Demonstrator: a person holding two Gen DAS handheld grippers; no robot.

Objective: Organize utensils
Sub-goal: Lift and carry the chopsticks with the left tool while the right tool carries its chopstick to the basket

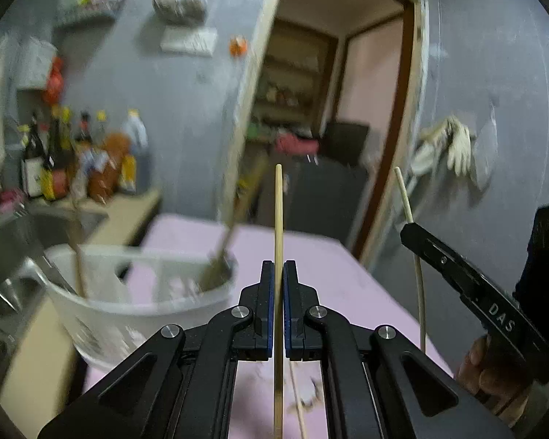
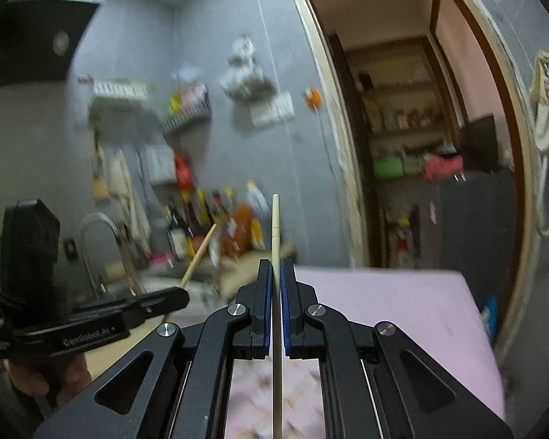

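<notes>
My left gripper [image 1: 278,267] is shut on a wooden chopstick [image 1: 279,212] that stands upright between its pads, above the pink table [image 1: 333,267]. My right gripper [image 2: 275,265] is shut on a pale chopstick [image 2: 275,226], also upright. In the left wrist view the right gripper [image 1: 410,228] shows at the right with its chopstick [image 1: 406,197]. In the right wrist view the left gripper [image 2: 179,298] shows at the left with its chopstick [image 2: 199,256]. A clear plastic tub [image 1: 128,303] with several wooden utensils leaning in it stands left of my left gripper.
A steel sink [image 1: 14,241] and tap [image 2: 99,226] lie to the left, with bottles [image 1: 80,157] on the counter behind. An open doorway [image 1: 329,109] is beyond the table. More utensils lie blurred on the table under the grippers [image 1: 303,398].
</notes>
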